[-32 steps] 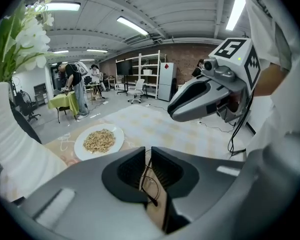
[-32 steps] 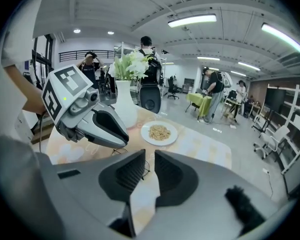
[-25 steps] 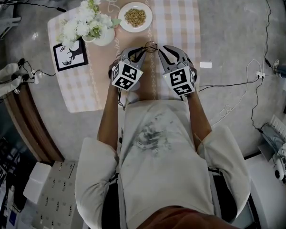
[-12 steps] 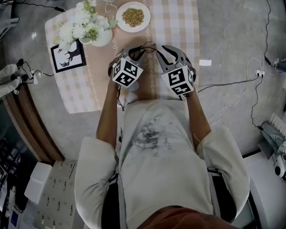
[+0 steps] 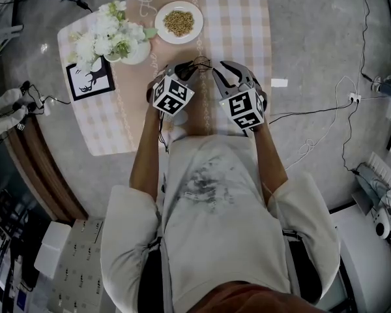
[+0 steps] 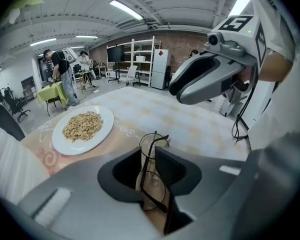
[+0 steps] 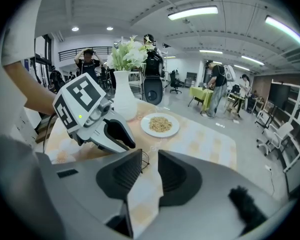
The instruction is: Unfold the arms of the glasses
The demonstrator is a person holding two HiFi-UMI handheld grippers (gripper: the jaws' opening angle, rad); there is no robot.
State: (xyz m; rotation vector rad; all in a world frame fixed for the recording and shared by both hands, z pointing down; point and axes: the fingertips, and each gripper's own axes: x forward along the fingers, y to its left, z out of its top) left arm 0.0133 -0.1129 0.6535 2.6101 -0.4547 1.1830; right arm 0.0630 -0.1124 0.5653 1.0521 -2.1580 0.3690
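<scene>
Above the table (image 6: 205,126), just near of the plate (image 6: 106,124), your left gripper (image 6: 149,154) is clamped on the glasses (image 6: 153,181), so hold it steady while your right gripper (image 7: 150,156), jaws just opened apart and empty, pinches one arm's tip and swings gently outward.

Table (image 5: 247,31) covered by peach-and-white checked cloth (image 5: 111,119), with a plain peach strip with white scrollwork down its middle. Far centre: white plate (image 5: 178,22) heaped with brown grain-like food, flat on the cloth. Left of the plate, near it but apart: white vase (image 5: 141,51) upright, holding white flowers (image 5: 107,34). Near-left of the vase, just beside it: black-framed deer picture (image 5: 91,78) lying flat, close to the table's left edge.
</scene>
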